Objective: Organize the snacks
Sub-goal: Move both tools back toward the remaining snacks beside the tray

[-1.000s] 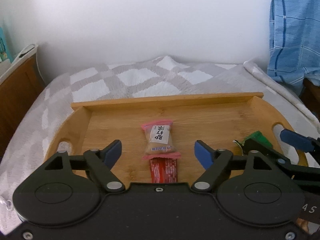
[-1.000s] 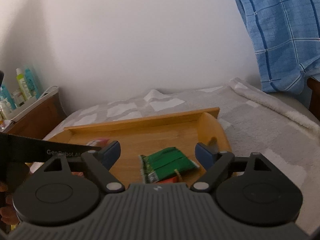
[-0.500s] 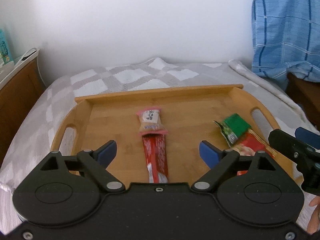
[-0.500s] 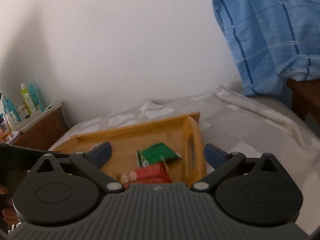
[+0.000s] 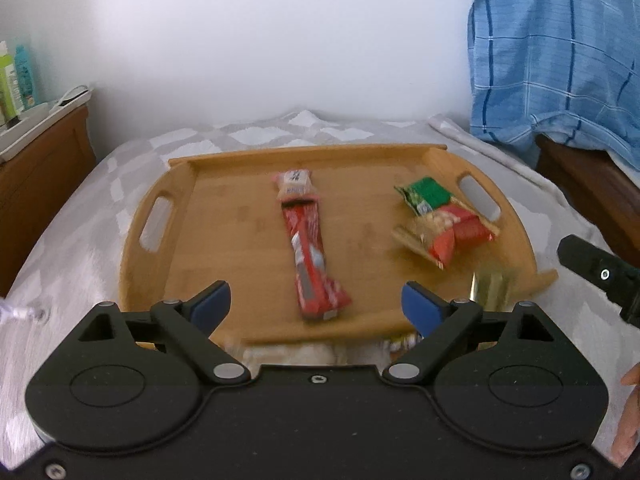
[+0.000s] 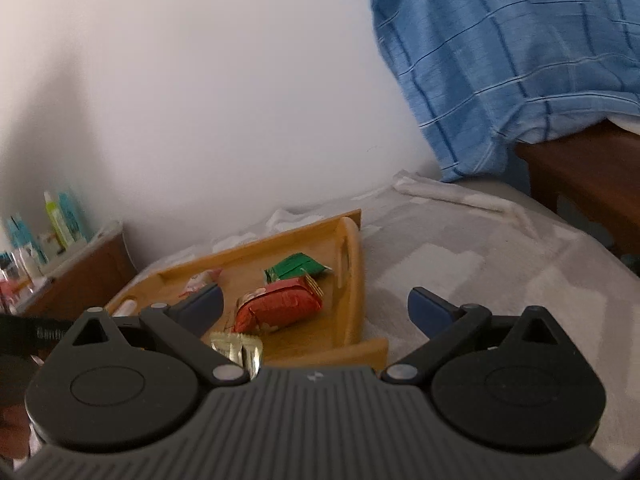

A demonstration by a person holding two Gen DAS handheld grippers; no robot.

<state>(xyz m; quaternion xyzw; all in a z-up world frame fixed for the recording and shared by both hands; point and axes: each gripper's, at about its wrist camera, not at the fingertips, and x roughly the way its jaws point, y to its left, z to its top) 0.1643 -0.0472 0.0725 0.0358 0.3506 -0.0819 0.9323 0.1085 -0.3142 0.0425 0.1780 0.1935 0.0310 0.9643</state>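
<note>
Left tongs [image 5: 316,306] wide, empty, low centre of frame; right tongs [image 6: 314,306] wide, empty. On wooden tray [image 5: 224,240] on bed: red bar [image 5: 310,256] centre, green packet [image 5: 426,194] and red packet [image 5: 452,234] right, gold wrapper [image 5: 490,286] lower right. Step: between picks. Next: choose loose snack, line up with others.

I can only half make out pale lettering on my left gripper's body [image 6: 44,334] at the frame edge, and the snack wrappers' print is too blurred.
</note>
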